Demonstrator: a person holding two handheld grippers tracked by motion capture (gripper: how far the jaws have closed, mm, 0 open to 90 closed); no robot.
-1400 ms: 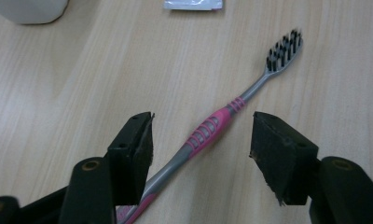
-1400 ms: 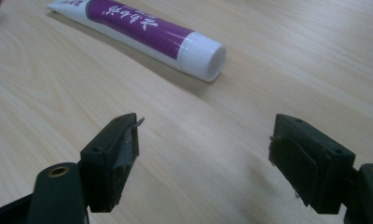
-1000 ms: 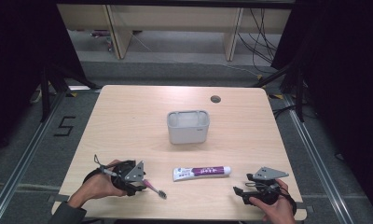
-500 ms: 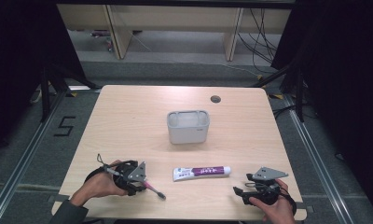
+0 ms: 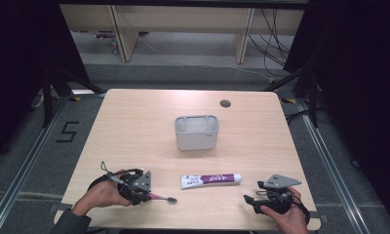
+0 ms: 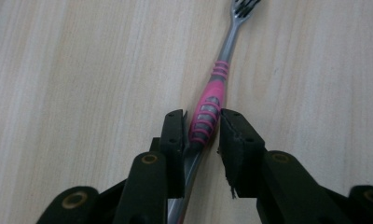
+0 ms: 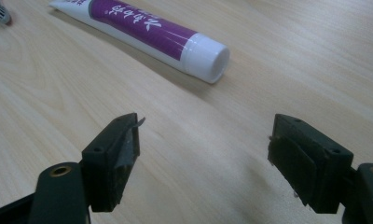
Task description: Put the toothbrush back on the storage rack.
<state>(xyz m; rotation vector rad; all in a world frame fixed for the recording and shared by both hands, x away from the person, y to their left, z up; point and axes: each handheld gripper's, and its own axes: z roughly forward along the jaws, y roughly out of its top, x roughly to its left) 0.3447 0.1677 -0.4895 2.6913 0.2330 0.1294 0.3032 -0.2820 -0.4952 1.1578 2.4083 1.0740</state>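
Left gripper: jaws have just been closing around the pink toothbrush handle; one pad touches, a slight gap remains at the other. Brush lies flat on the tabletop, bristles pointing away from the gripper. High view hides that pinch under the hand. Right gripper: jaws spread wide, nothing between; toothpaste tube just ahead, cap end nearest. High view adds a grey bin well beyond both.
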